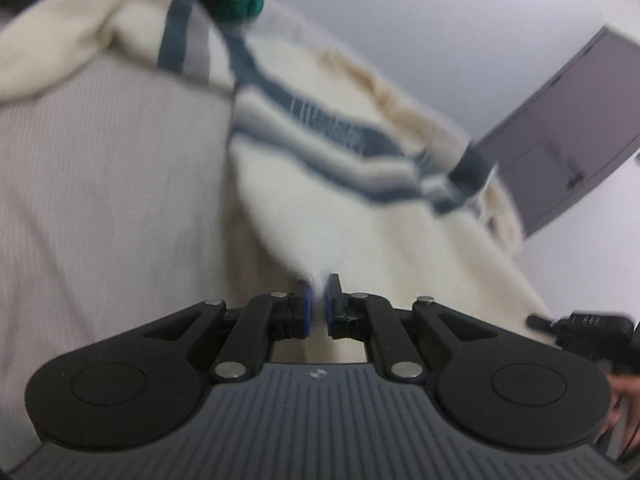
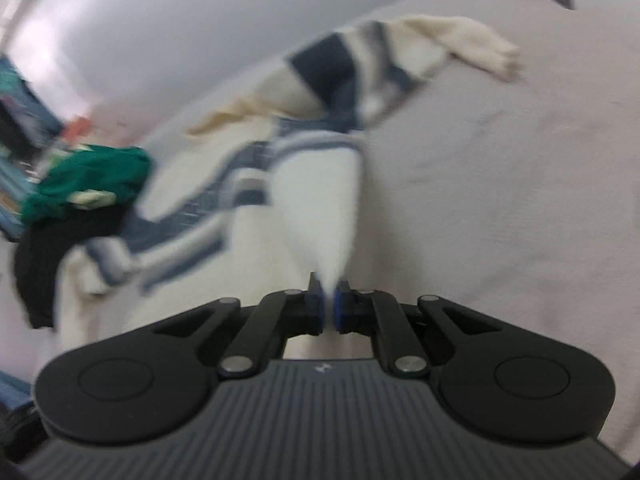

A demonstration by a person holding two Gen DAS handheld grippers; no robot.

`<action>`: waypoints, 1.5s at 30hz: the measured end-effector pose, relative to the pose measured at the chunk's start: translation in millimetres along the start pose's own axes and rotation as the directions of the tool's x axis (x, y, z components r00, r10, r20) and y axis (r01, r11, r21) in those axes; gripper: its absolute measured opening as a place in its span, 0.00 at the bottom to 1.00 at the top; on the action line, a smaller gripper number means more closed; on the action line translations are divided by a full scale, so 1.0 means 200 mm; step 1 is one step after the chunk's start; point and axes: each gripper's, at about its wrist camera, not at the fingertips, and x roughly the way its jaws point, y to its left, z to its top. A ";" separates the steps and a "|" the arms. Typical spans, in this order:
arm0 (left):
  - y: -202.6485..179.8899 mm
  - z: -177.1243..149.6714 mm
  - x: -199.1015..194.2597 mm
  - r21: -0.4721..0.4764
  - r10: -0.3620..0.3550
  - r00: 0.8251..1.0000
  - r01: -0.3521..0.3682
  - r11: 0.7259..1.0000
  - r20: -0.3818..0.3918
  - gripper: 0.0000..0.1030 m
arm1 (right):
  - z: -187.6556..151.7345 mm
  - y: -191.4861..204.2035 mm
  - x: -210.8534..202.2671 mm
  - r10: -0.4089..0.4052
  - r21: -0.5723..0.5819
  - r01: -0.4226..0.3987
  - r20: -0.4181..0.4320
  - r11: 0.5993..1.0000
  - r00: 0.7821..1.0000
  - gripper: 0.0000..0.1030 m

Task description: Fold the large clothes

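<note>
No readable writing; both views blurring. Left gripper and right gripper jaws clamping cream striped sweater on bed.

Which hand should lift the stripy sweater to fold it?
Neither alone, probably. The left hand-held gripper and the right hand-held gripper are each shut on the cream sweater, so lifting it together looks best.

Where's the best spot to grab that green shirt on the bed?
Grab the green garment at its top bunched fold, coming from above. It is crumpled on a black garment beside the cream striped sweater, so a top pinch should lift only the green one.
</note>
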 end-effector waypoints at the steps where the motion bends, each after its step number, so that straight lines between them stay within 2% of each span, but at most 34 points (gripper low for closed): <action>1: 0.00 -0.03 0.03 0.007 0.032 0.999 -0.031 0.999 -0.024 0.08 | 0.00 -0.04 0.03 -0.031 0.013 0.032 -0.032 0.999 0.999 0.07; 4: 0.02 -0.07 0.11 0.000 0.083 0.993 -0.083 0.997 -0.086 0.08 | -0.01 -0.12 0.13 -0.083 0.065 0.090 -0.096 0.994 0.992 0.08; 6: 0.03 -0.09 0.16 0.005 0.129 0.986 -0.130 0.992 -0.104 0.08 | -0.01 -0.10 0.18 -0.113 0.045 0.118 -0.110 0.992 0.988 0.08; 8: 0.06 -0.10 0.20 -0.018 0.130 0.984 -0.133 0.991 -0.125 0.08 | -0.01 -0.11 0.24 -0.154 0.029 0.159 -0.130 0.987 0.980 0.08; 11: 0.09 -0.10 0.22 -0.046 0.118 0.984 -0.125 0.991 -0.132 0.11 | -0.02 -0.13 0.31 -0.173 0.033 0.180 -0.152 0.983 0.973 0.08; 12: 0.10 -0.11 0.21 -0.063 0.113 0.985 -0.122 0.991 -0.134 0.15 | -0.02 -0.14 0.32 -0.169 0.045 0.178 -0.158 0.983 0.973 0.08; 13: 0.11 -0.11 0.22 -0.078 0.107 0.984 -0.119 0.990 -0.139 0.31 | -0.03 -0.15 0.34 -0.161 0.060 0.173 -0.160 0.983 0.974 0.08; 14: 0.13 -0.12 0.23 -0.097 0.100 0.984 -0.115 0.989 -0.150 0.53 | -0.04 -0.16 0.34 -0.154 0.069 0.166 -0.158 0.984 0.975 0.08; 15: 0.13 -0.13 0.23 -0.115 0.093 0.982 -0.113 0.987 -0.162 0.60 | -0.04 -0.17 0.35 -0.144 0.075 0.157 -0.156 0.985 0.977 0.08; 16: 0.13 -0.14 0.24 -0.124 0.077 0.983 -0.099 0.987 -0.166 0.60 | -0.04 -0.17 0.35 -0.135 0.081 0.149 -0.156 0.986 0.978 0.08; 19: 0.08 -0.17 0.26 -0.077 0.099 0.980 -0.113 0.991 -0.173 0.60 | -0.03 -0.18 0.34 -0.106 0.096 0.123 -0.167 0.988 0.980 0.08; 21: 0.05 -0.19 0.28 -0.054 0.086 0.977 -0.098 0.994 -0.198 0.57 | -0.02 -0.16 0.33 -0.093 0.089 0.109 -0.174 0.990 0.980 0.08; 23: 0.02 -0.19 0.29 -0.006 0.080 0.974 -0.083 0.997 -0.210 0.25 | -0.01 -0.13 0.28 -0.084 0.045 0.093 -0.169 0.995 0.982 0.08; 25: -0.02 -0.18 0.27 0.039 0.094 0.976 -0.088 0.995 -0.199 0.11 | 0.00 -0.08 0.23 -0.079 -0.016 0.078 -0.161 0.997 0.984 0.07; 28: -0.05 -0.14 0.19 0.082 0.086 0.981 -0.073 0.994 -0.172 0.09 | 0.02 -0.02 0.15 -0.064 -0.092 0.050 -0.155 0.995 0.986 0.07; 31: -0.04 -0.07 0.07 0.068 0.063 0.987 -0.053 0.996 -0.148 0.09 | 0.04 0.04 0.06 -0.063 -0.180 0.038 -0.136 0.983 0.989 0.07; 35: -0.02 0.04 -0.09 0.094 0.109 0.987 -0.098 0.991 -0.118 0.08 | 0.01 0.13 -0.03 -0.046 -0.259 0.002 -0.166 0.966 0.985 0.07; 38: -0.01 0.07 -0.11 0.141 0.197 0.974 -0.180 0.973 -0.114 0.08 | -0.05 0.20 -0.04 -0.039 -0.298 -0.024 -0.204 0.954 0.978 0.07; 40: 0.03 0.06 -0.07 0.143 0.234 0.960 -0.212 0.967 -0.156 0.09 | -0.11 0.20 -0.02 -0.046 -0.294 -0.027 -0.238 0.955 0.970 0.07; 43: 0.09 0.04 -0.01 0.122 0.255 0.946 -0.234 0.965 -0.201 0.10 | -0.17 0.18 0.05 -0.083 -0.287 0.003 -0.265 0.958 0.961 0.08; 45: 0.11 0.03 0.00 0.104 0.254 0.943 -0.236 0.966 -0.214 0.11 | -0.17 0.15 0.08 -0.091 -0.262 0.017 -0.272 0.965 0.958 0.09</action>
